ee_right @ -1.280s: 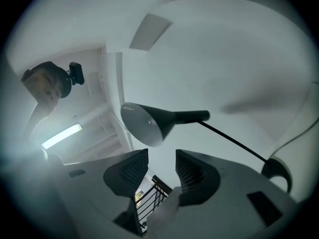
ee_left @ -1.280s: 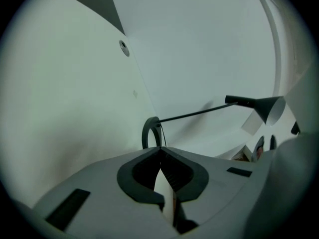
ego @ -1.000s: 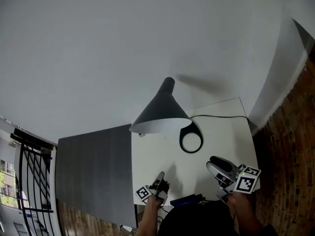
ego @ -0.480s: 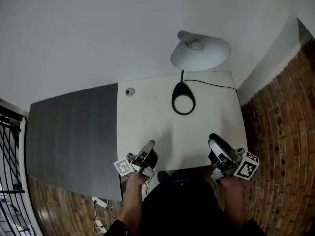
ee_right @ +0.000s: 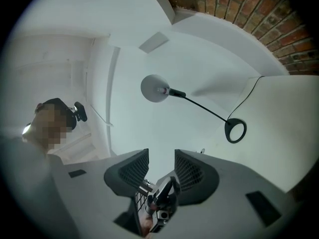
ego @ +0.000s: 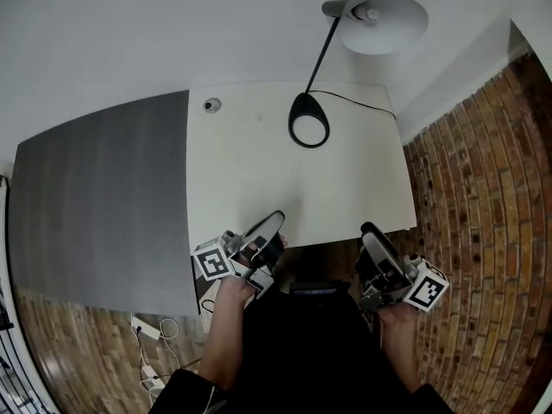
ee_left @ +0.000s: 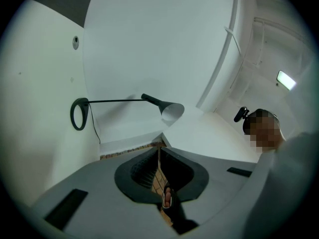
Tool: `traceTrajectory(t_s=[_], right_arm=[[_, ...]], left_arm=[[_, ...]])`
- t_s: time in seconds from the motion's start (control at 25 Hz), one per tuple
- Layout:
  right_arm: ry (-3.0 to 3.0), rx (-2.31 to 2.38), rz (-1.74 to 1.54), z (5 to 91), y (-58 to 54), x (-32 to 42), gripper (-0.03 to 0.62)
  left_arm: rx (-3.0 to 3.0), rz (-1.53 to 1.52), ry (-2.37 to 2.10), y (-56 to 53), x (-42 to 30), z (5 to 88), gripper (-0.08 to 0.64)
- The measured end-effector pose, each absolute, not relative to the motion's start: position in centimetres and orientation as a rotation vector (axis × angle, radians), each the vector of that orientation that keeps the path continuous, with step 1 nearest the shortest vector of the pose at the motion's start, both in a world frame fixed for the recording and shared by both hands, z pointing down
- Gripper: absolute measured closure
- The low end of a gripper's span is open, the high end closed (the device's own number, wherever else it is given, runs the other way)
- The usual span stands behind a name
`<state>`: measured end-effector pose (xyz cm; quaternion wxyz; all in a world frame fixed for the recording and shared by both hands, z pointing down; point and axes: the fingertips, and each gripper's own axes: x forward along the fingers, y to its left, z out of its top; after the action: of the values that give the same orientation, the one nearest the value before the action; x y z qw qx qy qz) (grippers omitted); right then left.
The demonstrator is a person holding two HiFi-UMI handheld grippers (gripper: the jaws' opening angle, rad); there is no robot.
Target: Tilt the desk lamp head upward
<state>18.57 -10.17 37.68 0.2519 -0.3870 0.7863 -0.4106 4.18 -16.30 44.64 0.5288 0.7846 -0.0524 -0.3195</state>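
**A:** First entry, nearest us?

**B:** The left gripper (ego: 272, 224), low in the lower middle of the frame, its tip over the near edge of the desk (ego: 259, 179). Its jaws are pressed together to a thin slit. We find nothing between them and nothing touching them.

**A:** And its partner?

**B:** The right gripper (ego: 373, 241), lower right, just off the desk's near corner, with the brick floor (ego: 466, 188) beside it. The jaws stand parted by a clear gap and are empty. In the right gripper view only white wall shows through that gap.

**A:** Why do we list both so close to the body?

**B:** We judge them parked. Neither reaches toward the lamp, and both sit well apart from it.

**A:** Next entry outward?

**B:** A grey panel (ego: 95, 188) fills the left of the frame, alongside the white desk. Farther on is the lamp base (ego: 309, 132), a black ring, standing near the desk's far edge in the upper middle.

**A:** Farthest entry?

**B:** A thin stem (ego: 321, 57) leans from the ring toward the upper right. It carries the lamp head (ego: 388, 26) out past the desk, in front of the wall (ego: 172, 24). The shade's pale inside and its bulb face our head camera. From that we judge the head is already tipped upward and the tilt is done, or close to it.
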Motion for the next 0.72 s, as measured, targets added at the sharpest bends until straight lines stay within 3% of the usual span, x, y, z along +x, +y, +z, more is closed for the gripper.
traceTrajectory(t_s=[0.4,0.72], right_arm=[[2.194,-0.911,-0.994,33.5,-8.4,18.3,0.422],[2.191,-0.910,-0.969,34.4,-3.5,22.6,0.422]], left_arm=[[1.999,-0.753,-0.129,-14.2,4.5,41.8,0.551],[2.047,-0.670,-0.082,-9.6,10.0,39.3,0.549]])
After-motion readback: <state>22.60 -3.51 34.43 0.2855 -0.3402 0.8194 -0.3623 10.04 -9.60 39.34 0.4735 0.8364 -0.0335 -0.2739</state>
